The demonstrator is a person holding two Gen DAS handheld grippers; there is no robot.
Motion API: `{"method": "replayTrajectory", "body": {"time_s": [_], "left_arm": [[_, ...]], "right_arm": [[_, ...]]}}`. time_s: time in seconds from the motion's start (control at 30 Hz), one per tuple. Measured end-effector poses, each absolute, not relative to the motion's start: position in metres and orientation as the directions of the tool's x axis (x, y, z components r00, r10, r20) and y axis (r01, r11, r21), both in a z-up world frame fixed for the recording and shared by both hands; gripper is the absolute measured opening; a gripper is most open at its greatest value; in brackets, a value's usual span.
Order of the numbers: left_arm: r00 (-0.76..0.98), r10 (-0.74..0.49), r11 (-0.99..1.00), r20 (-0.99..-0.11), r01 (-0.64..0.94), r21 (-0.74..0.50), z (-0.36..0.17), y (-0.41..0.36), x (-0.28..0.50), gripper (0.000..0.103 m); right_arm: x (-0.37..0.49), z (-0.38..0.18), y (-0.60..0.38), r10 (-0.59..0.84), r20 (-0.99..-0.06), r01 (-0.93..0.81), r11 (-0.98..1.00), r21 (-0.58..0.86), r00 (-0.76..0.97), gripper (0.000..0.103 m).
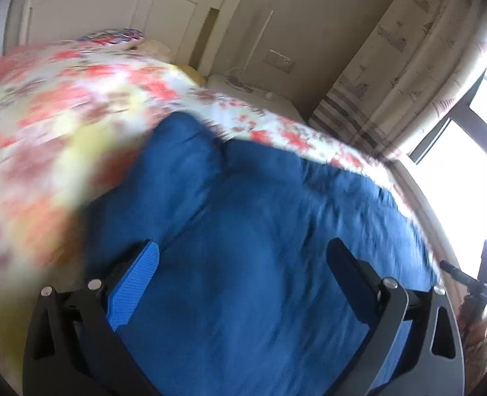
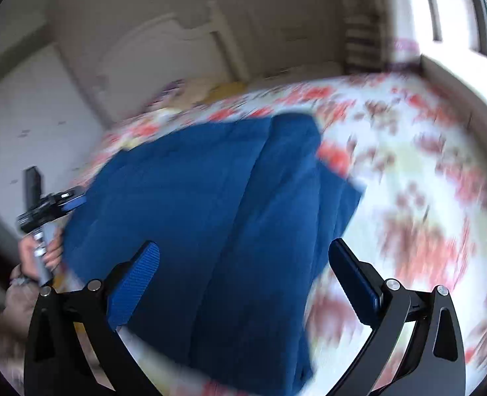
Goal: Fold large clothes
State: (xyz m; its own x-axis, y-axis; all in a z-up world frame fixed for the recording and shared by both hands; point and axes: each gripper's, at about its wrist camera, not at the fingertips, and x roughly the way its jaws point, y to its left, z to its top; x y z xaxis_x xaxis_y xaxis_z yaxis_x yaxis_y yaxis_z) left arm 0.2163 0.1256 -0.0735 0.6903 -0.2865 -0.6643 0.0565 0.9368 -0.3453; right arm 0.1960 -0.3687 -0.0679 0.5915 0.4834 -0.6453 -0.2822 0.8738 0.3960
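Looking forward from the left wrist, the left claw (image 1: 243, 260) stands wide, its two fingers far apart with nothing between them. One finger shows a blue ribbed pad (image 1: 134, 288); the other is seen dark, from the side. Below and ahead of the claw lies the blue garment (image 1: 260, 217), spread over the bed (image 1: 45, 105), which wears a flowered cover in red, yellow and white. The garment has a rounded fold or bulge at its far end and a long crease running toward the claw. Whether the fingers touch the cloth cannot be told. Past the bed stand a white headboard (image 1: 111, 6), a curtain (image 1: 415, 52) and a bright window (image 1: 474, 171). At the right edge a dark gripper on a handle (image 1: 484, 277) shows beside the garment's edge; it is blurred.

From the right wrist, the right claw (image 2: 243, 260) is likewise wide, holding nothing, one blue pad (image 2: 134, 288) turned to the camera. The garment (image 2: 210, 217) lies ahead on the flowered bed (image 2: 408, 181), folded lengthwise into a long strip with a straight ridge down its middle and a square corner at its right side. At the left, a hand (image 2: 39, 257) grips the handle of the other gripper (image 2: 45, 208), whose blue tip sits at the garment's left edge. This view is much smeared by motion, so finer detail is lost.
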Motion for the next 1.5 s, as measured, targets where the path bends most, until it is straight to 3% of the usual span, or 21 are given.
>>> {"method": "replayTrajectory", "body": {"time_s": [0.13,0.23,0.33,0.43,0.5,0.63,0.73,0.8,0.87,0.9,0.93,1.0,1.03,1.13,1.27,1.4,1.5], "left_arm": [[0.684,-0.171,0.97,-0.709,-0.009,-0.243,-0.087,0.153,0.163,0.101],[0.656,-0.163,0.964,-0.737,-0.051,-0.259,-0.107,0.169,0.149,0.101],[0.651,-0.278,0.92,-0.706,-0.03,-0.39,-0.112,0.175,0.148,0.085],[0.669,-0.196,0.96,-0.717,-0.017,-0.279,-0.104,0.157,0.15,0.082],[0.673,-0.175,0.972,-0.719,0.0,-0.237,-0.102,0.149,0.149,0.081],[0.651,-0.245,0.959,-0.718,0.056,-0.276,-0.107,0.143,0.148,0.081],[0.653,-0.214,0.974,-0.727,0.084,-0.211,-0.106,0.132,0.141,0.083],[0.672,-0.167,0.984,-0.722,0.074,-0.159,-0.098,0.137,0.135,0.082],[0.728,-0.104,0.984,-0.677,-0.025,-0.179,-0.077,0.156,0.125,0.082],[0.756,-0.056,0.983,-0.653,-0.074,-0.17,-0.066,0.161,0.123,0.082],[0.792,-0.013,0.982,-0.611,-0.106,-0.158,-0.047,0.163,0.121,0.083],[0.83,-0.037,0.987,-0.556,-0.058,-0.151,-0.021,0.151,0.126,0.094],[0.84,-0.054,0.991,-0.54,-0.02,-0.131,-0.008,0.135,0.135,0.101],[0.848,-0.043,0.999,-0.528,0.046,-0.008,0.006,0.082,0.177,0.101],[0.769,0.027,0.989,-0.639,0.072,0.129,-0.011,0.024,0.27,0.101],[0.677,0.091,0.978,-0.73,0.079,0.195,-0.059,0.006,0.319,0.101],[0.629,0.064,0.986,-0.775,0.078,0.145,-0.099,0.016,0.333,0.101]], "right_arm": [[0.163,-0.098,-0.371,0.474,-0.662,-0.286,0.88,0.379,0.581,0.098],[0.154,-0.116,-0.369,0.528,-0.613,-0.27,0.842,0.467,0.587,0.08],[0.137,-0.108,-0.363,0.547,-0.574,-0.315,0.831,0.458,0.609,0.064],[0.116,-0.101,-0.368,0.588,-0.552,-0.367,0.806,0.464,0.592,0.051],[0.1,-0.1,-0.374,0.601,-0.544,-0.374,0.796,0.476,0.586,0.049],[0.093,-0.104,-0.389,0.6,-0.525,-0.339,0.789,0.512,0.604,0.048],[0.109,-0.101,-0.391,0.553,-0.581,-0.306,0.826,0.473,0.597,0.05],[0.113,-0.084,-0.39,0.432,-0.619,-0.231,0.895,0.381,0.656,0.053],[0.117,-0.058,-0.392,0.194,-0.624,-0.034,0.965,0.259,0.757,0.061],[0.118,-0.049,-0.39,0.149,-0.612,0.003,0.971,0.24,0.777,0.061],[0.122,-0.036,-0.38,0.16,-0.587,-0.021,0.971,0.237,0.793,0.061],[0.132,-0.019,-0.349,0.217,-0.552,-0.101,0.967,0.234,0.805,0.069],[0.139,-0.014,-0.327,0.247,-0.547,-0.145,0.964,0.224,0.799,0.084],[0.167,-0.003,-0.242,0.304,-0.561,-0.309,0.947,0.089,0.77,0.088],[0.207,-0.006,-0.149,0.298,-0.625,-0.448,0.89,-0.092,0.721,0.091],[0.259,-0.068,-0.098,0.192,-0.808,-0.55,0.815,-0.185,0.557,0.097],[0.269,-0.088,-0.118,0.326,-0.784,-0.554,0.832,-0.027,0.528,0.099]]}}
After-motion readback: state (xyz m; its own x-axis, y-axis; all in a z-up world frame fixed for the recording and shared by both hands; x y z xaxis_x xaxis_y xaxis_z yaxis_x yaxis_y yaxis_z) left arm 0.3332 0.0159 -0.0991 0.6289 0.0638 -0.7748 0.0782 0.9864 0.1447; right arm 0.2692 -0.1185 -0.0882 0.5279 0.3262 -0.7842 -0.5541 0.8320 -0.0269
